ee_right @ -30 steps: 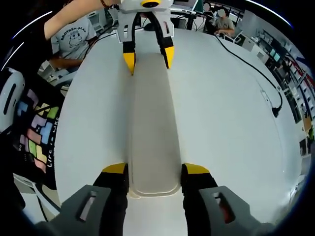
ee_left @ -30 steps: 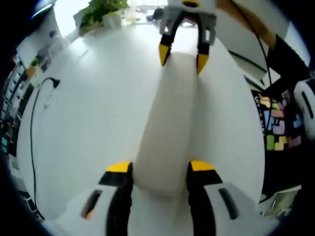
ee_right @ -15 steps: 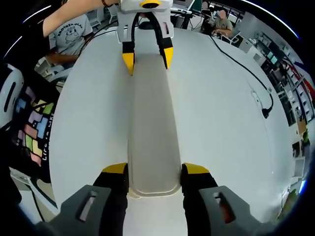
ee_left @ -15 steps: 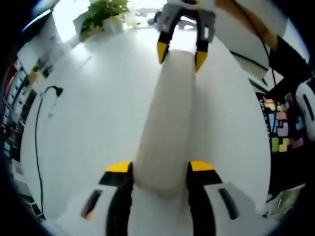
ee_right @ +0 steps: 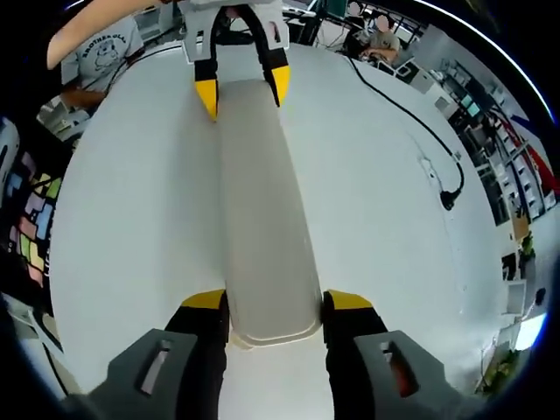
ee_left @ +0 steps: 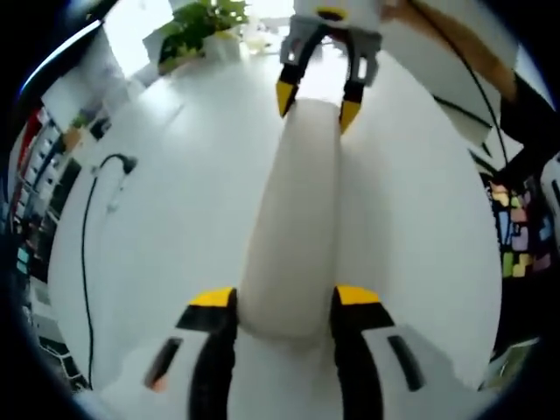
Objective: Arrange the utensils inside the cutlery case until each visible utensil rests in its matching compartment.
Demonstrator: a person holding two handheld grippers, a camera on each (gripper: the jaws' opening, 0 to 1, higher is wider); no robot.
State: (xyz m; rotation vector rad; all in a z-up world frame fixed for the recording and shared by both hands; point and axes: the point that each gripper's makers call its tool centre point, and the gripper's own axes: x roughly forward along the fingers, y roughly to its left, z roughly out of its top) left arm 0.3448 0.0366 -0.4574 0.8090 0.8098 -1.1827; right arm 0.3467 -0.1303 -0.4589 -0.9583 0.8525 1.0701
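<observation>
- Cutlery case [ee_left: 293, 232]: long, closed, over the white table [ee_left: 166, 201], clamped at one end by left tool [ee_left: 284, 297], at other end by right tool [ee_right: 267, 302].
- Keep level, move both ends together.

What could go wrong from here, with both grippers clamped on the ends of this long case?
1. The cutlery case is held only at its two short ends, by the left gripper and the right gripper; if either slips, that end may drop to the white table.
2. Pulling the ends apart or twisting unevenly could pop the case open and spill whatever is inside; no utensil can be seen.
</observation>
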